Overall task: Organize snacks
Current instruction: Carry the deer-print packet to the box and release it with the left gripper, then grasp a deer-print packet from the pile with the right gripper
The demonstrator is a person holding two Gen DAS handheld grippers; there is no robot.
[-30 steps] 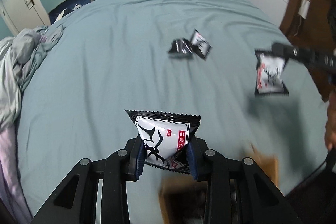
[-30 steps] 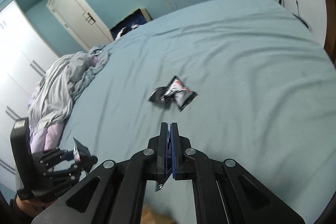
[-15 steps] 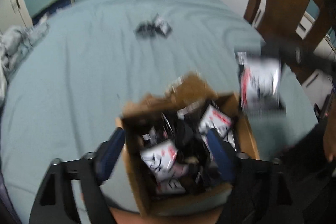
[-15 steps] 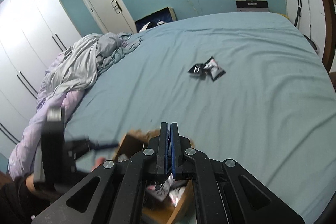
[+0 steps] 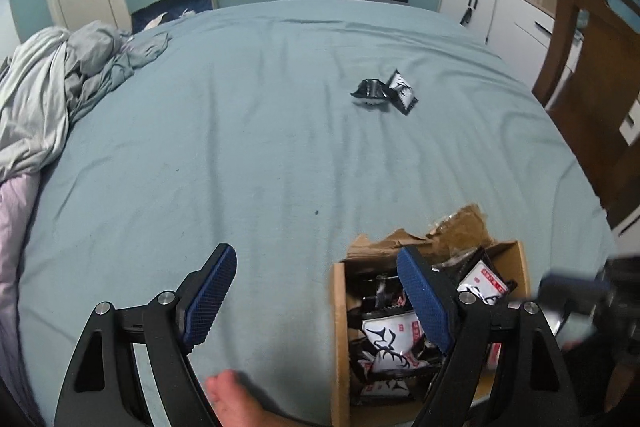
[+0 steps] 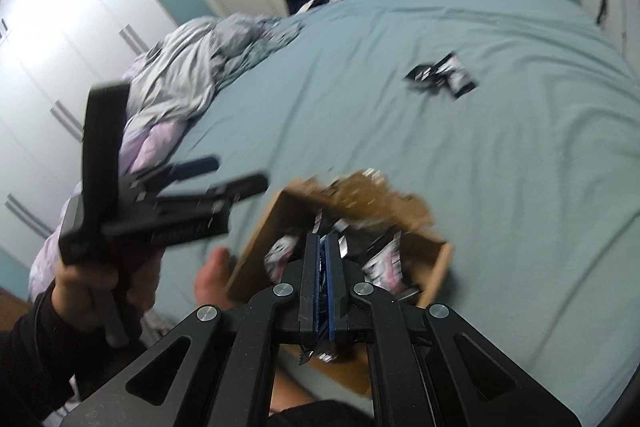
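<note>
A brown cardboard box near the bed's front edge holds several black-and-white snack packets. My left gripper is open and empty, just left of and above the box. My right gripper is shut on a snack packet whose serrated edge hangs below the fingers, over the box. Two loose snack packets lie together further back on the bed; they also show in the right wrist view.
The teal bed sheet fills the view. A crumpled grey and lilac duvet lies at the left. A wooden chair stands at the right, white cabinets behind it. A bare foot rests beside the box.
My left gripper has opened and let its snack packet go into the box, then shifted left. My right gripper has carried its packet to above the box.
</note>
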